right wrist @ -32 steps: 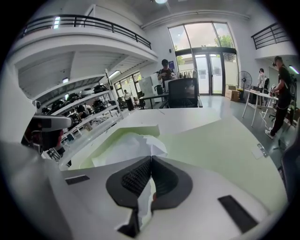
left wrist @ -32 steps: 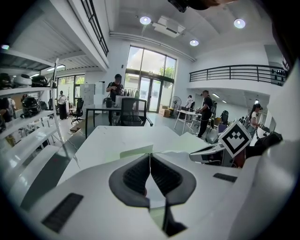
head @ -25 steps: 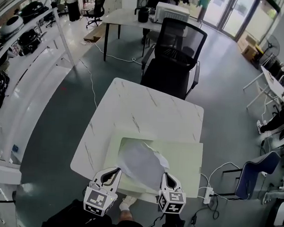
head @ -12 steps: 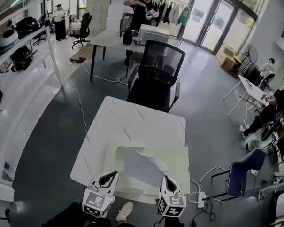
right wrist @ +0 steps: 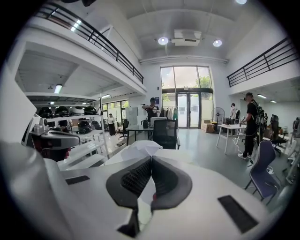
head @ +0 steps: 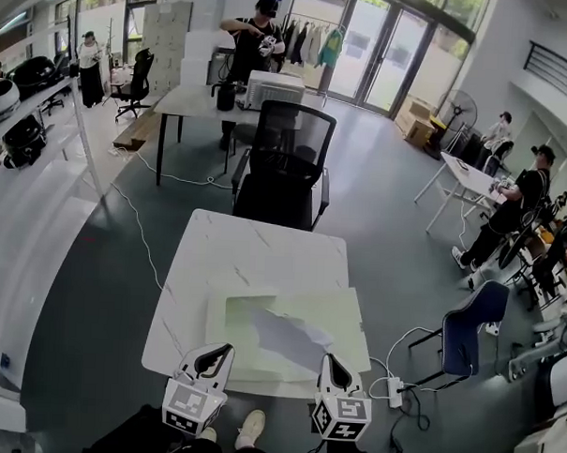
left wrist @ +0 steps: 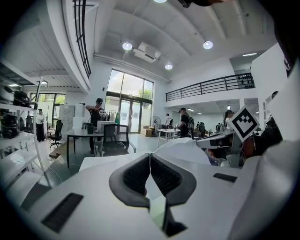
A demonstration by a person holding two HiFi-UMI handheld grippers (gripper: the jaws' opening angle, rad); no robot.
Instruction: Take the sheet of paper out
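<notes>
Since a second ago the sheet of paper (head: 290, 338) has flattened and drawn towards the lower right of the head view. Before, it bulged up over the mouth of the pale green folder (head: 343, 317). Your head has also tilted up, so more of the room fills the top of the frame and the table (head: 254, 248) sits lower.

Your right gripper (head: 332, 358) is at the lower right of the head view, tips at the near right corner of the sheet. In the right gripper view its jaws are pressed together with the white sheet pinched between them. The paper runs forward from the tips and rises to a crumpled peak at frame centre.

Your left gripper (head: 226, 349) is at the lower left, tips at the folder's near edge. In the left gripper view its jaws are closed too, with a thin pale green edge caught between them, apparently the folder's. The white sheet shows just right of centre there.

The folder lies flat on the near half of the table. A black chair (head: 284, 165) stands at the table's far side.
</notes>
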